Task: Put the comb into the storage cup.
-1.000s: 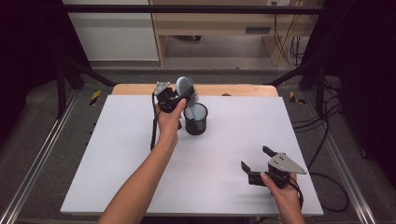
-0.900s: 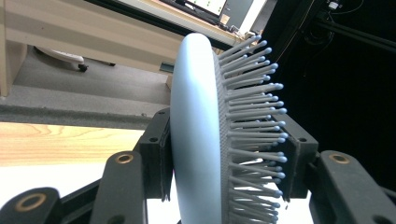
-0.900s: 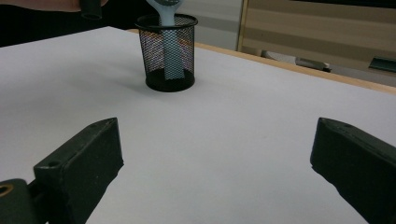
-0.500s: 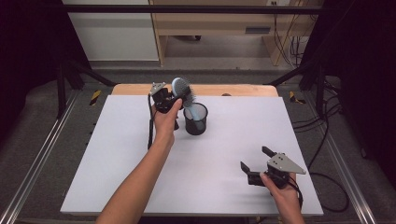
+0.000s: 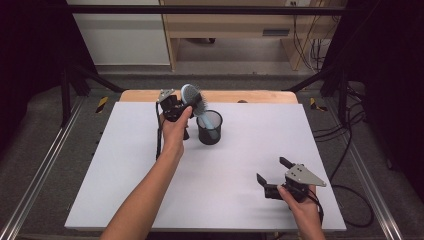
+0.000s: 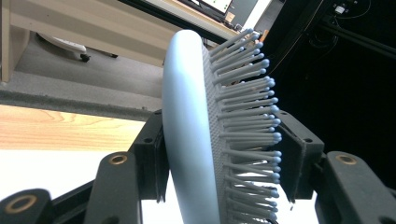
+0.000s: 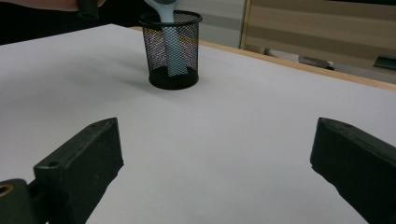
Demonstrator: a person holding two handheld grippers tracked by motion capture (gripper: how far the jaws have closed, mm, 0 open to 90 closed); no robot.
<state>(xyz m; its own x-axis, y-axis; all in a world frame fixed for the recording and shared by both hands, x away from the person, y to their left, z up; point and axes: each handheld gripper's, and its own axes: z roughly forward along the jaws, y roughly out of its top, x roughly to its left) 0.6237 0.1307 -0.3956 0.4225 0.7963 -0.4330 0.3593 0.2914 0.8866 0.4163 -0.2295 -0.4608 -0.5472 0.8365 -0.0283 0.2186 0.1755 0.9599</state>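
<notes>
High view, left gripper: at the far side of the white table, its jaws around the head of the pale blue hairbrush.
High view, hairbrush: it leans to the left, its handle down in the black mesh cup.
High view, right gripper: near the front right corner, jaws wide apart, nothing between them.
Left gripper view, jaws: they have just been opening; one pad lies against the smooth back of the brush head, the other stands at the bristle tips, and I cannot tell if it presses.
Right gripper view, cup: it stands upright and well apart from the open jaws; the handle shows through the mesh.
</notes>
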